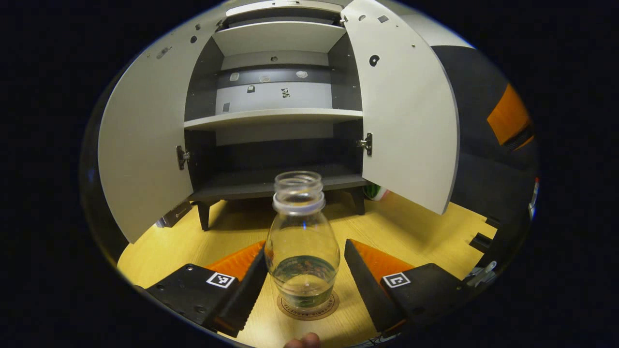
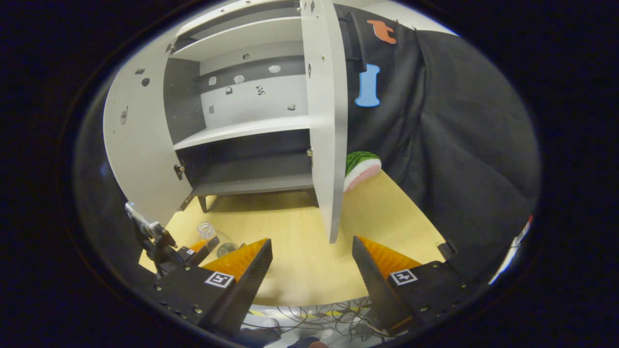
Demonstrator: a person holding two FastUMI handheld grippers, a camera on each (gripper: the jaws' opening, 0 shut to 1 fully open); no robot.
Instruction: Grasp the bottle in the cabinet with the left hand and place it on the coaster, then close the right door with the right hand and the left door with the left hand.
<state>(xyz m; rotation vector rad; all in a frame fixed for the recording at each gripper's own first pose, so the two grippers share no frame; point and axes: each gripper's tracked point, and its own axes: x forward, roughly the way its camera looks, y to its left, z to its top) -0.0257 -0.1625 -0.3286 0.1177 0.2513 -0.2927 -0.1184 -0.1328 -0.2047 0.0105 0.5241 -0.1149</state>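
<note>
Bottle (image 1: 302,241) first: in the left gripper view it is standing upright on the round coaster (image 1: 308,306), clear glass with its mouth uncapped, out on the wooden table (image 1: 425,232) in front of the cabinet (image 1: 275,116). My left gripper (image 1: 305,278) is sitting around it with its jaws spread wide; the left finger is looking as if it is just brushing the glass, while the right finger is standing apart from it with bare table showing between, so I am not gripping it. Beyond, the cabinet is standing with both doors swung out, the left door (image 1: 145,145) and the right door (image 1: 406,111) flaring to either side, and its shelves are sitting bare. A fingertip (image 1: 303,341) is peeking in at the bottom edge.

In the right gripper view, my right gripper (image 2: 312,270) is hovering over the table (image 2: 309,251) with its jaws wide apart and nothing between them. The right door (image 2: 326,121) is showing nearly edge-on just ahead of me, its lower corner near the gap between my fingers. The left door (image 2: 140,145) is hanging open farther off. Low on the left, my left gripper (image 2: 193,253) is showing beside the bottle (image 2: 213,237). A watermelon slice (image 2: 361,168) is lying on the table behind the right door, against the booth's black cloth wall (image 2: 459,145). Loose wires (image 2: 329,314) are trailing below the table's near edge.
</note>
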